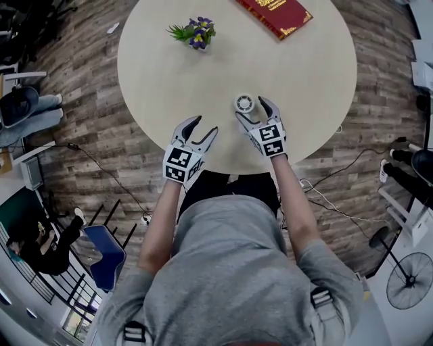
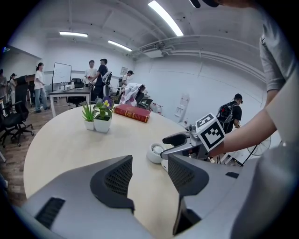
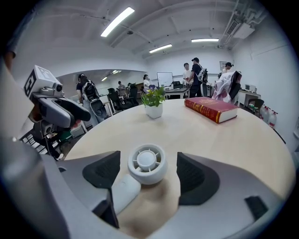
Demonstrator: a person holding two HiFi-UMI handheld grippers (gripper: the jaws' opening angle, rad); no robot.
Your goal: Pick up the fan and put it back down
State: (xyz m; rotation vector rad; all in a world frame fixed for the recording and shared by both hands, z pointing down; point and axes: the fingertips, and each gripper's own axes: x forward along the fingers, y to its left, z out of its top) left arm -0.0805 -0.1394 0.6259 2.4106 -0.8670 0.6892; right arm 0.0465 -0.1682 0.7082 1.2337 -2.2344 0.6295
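- Left gripper: just beside fan, nearer person; jaws apart, empty.
- Right gripper: jaws wide, straddling fan, pads clear of it.
- Fan: small, white, resting on table near its edge.
- Plant, book: well beyond fan.
- Step: likely pre-grasp, possibly just released.
- Next, if pre-grasp: close squarely on round head, then lift.
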